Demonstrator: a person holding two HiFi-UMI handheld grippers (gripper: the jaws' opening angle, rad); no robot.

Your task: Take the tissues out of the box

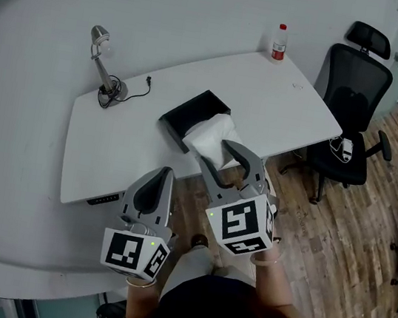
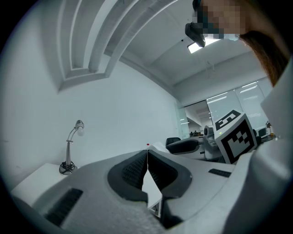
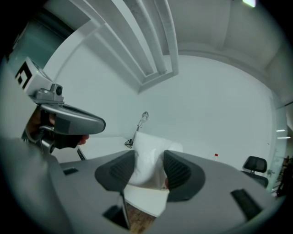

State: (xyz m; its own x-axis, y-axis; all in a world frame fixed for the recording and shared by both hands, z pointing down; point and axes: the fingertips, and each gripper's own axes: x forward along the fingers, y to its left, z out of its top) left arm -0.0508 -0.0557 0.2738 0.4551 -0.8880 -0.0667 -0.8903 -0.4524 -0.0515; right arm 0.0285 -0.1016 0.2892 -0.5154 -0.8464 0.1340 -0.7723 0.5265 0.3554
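Note:
A black tissue box (image 1: 190, 112) lies open near the front edge of the white table (image 1: 118, 149). A thick white wad of tissues (image 1: 212, 134) leans out of its near end. My right gripper (image 1: 213, 153) reaches over the table edge and its jaws stand fairly wide, shut on that wad. In the right gripper view the tissues (image 3: 149, 144) fill the gap between the pads and bulge past the tips of the right gripper (image 3: 149, 157). My left gripper (image 1: 161, 176) hangs shut and empty just off the table's front edge, with its jaws meeting in the left gripper view (image 2: 147, 155).
A small desk lamp (image 1: 101, 57) with a cable stands at the table's far left. A bottle with a red label (image 1: 279, 43) stands at the far right corner. A black office chair (image 1: 352, 115) sits right of the table on the wood floor (image 1: 351, 238).

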